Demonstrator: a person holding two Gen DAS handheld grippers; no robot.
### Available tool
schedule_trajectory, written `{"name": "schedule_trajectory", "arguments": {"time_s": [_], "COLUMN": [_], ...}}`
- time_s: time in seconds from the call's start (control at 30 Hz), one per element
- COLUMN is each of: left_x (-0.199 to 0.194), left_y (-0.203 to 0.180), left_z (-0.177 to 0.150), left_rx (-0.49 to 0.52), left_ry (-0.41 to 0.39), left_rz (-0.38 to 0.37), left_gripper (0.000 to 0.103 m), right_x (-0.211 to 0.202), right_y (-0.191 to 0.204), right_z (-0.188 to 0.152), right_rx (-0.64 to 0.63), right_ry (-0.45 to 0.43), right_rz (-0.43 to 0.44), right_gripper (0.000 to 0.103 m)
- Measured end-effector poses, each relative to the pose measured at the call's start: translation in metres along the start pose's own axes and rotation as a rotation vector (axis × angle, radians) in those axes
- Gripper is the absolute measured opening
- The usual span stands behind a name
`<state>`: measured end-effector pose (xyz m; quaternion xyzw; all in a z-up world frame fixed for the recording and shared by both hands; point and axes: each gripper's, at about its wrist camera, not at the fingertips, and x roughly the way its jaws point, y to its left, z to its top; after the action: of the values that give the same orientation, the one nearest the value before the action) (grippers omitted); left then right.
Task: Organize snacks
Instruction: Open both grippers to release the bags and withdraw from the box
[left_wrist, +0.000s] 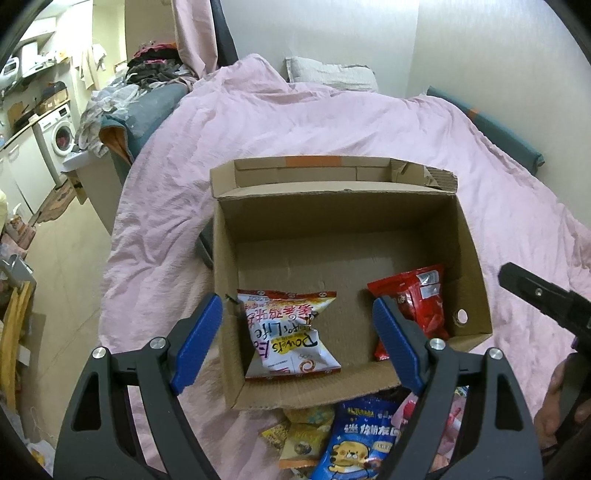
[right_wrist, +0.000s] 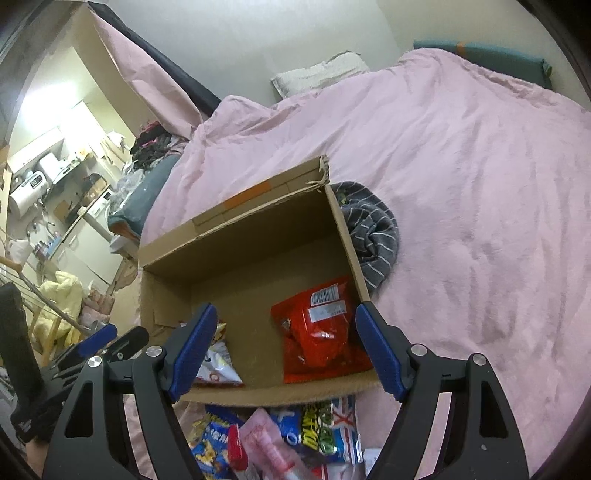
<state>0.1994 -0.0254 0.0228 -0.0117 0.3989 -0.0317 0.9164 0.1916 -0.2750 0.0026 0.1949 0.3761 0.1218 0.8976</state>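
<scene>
Left gripper (left_wrist: 299, 339): jaws wide, empty, above box's near edge.
Right gripper (right_wrist: 286, 349): jaws wide, empty, above same edge.
Loose snacks (right_wrist: 295, 439): heaped on pink bedding (right_wrist: 461, 184), just below both grippers, against box's near wall.
Box (left_wrist: 340, 221): open.
White bag (left_wrist: 286, 332): inside, between left jaws.
Red bag (right_wrist: 321, 328): inside, between right jaws, untouched.

Items I cannot fully read from here:
- White snack bag (right_wrist: 218, 363): mostly masked by my right tool's left finger (right_wrist: 192, 354).
- Snack pile (right_wrist: 295, 439): cut off by the lower edge; labels illegible.
- Striped cloth (right_wrist: 373, 240): partly behind the cardboard box (right_wrist: 236, 229) wall.
- Hand (left_wrist: 557, 413): only an edge sliver.
- Kitchen shelf items (left_wrist: 29, 62): too small to identify.
</scene>
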Motion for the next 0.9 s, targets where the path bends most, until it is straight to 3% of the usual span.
{"name": "schedule_trajectory", "arguments": {"time_s": [0.63, 0.9], "left_x": [-0.035, -0.044], "left_y": [0.025, 0.023], "left_z": [-0.046, -0.066], "left_rx": [-0.097, -0.099], "left_ry": [0.055, 0.085], "left_rz": [-0.01, -0.02], "left_gripper": [0.081, 0.081], "right_x": [-0.061, -0.068], "right_y": [-0.02, -0.024], "right_z": [-0.053, -0.068], "right_rx": [0.066, 0.05], "right_ry": [0.027, 0.055], "right_rz": [-0.028, -0.065], "right_gripper": [0.08, 0.08]}}
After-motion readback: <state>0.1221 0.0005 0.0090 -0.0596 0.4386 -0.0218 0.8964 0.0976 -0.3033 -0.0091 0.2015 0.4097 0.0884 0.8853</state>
